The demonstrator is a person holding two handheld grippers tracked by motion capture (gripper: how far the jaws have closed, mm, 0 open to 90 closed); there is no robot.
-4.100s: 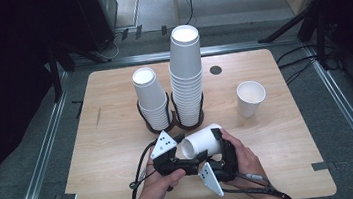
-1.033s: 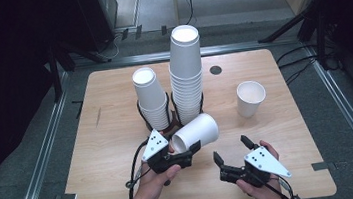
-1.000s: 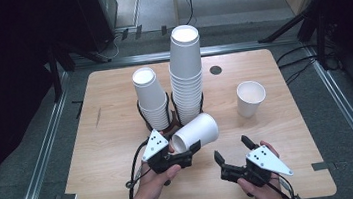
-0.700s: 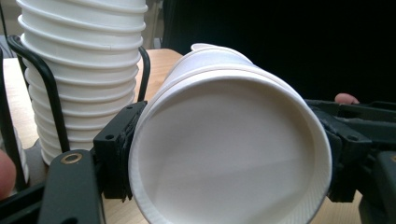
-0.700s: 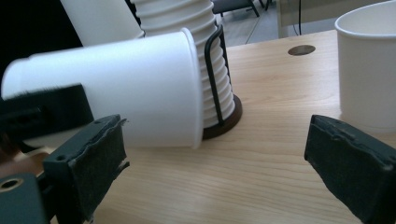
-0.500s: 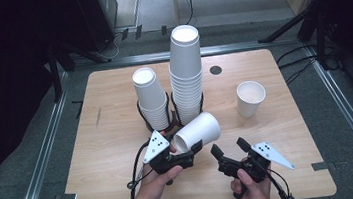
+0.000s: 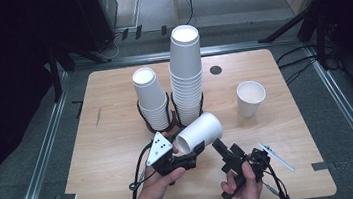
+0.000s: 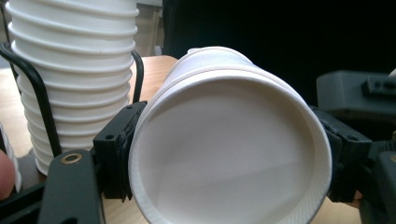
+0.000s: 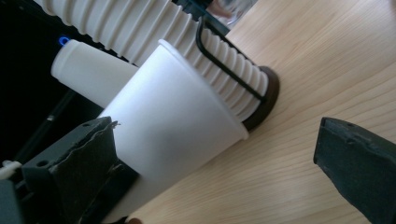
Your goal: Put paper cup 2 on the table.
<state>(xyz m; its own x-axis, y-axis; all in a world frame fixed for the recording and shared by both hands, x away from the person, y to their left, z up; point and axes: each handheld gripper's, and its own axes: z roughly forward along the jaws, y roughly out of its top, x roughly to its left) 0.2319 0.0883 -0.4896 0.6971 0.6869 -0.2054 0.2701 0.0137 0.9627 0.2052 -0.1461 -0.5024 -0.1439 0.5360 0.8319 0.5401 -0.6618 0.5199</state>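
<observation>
My left gripper (image 7: 191,154) is black, topped by a grey three-cornered plate with dark dots; a black cable trails behind it. My jaws are blocky, with screw holes, and a brass-ringed hole sits beside them. My right gripper (image 7: 224,150) is black too, its pad edges ragged.

Even overhead light falls on the wooden counter (image 7: 118,136), bright against dark, underexposed surroundings. Shadows under the stacked cups (image 7: 186,78) are soft and short. Both gripper views are soft and slightly blurred up close, the white cup (image 8: 224,140) nearly blown out, with mild edge distortion.
</observation>
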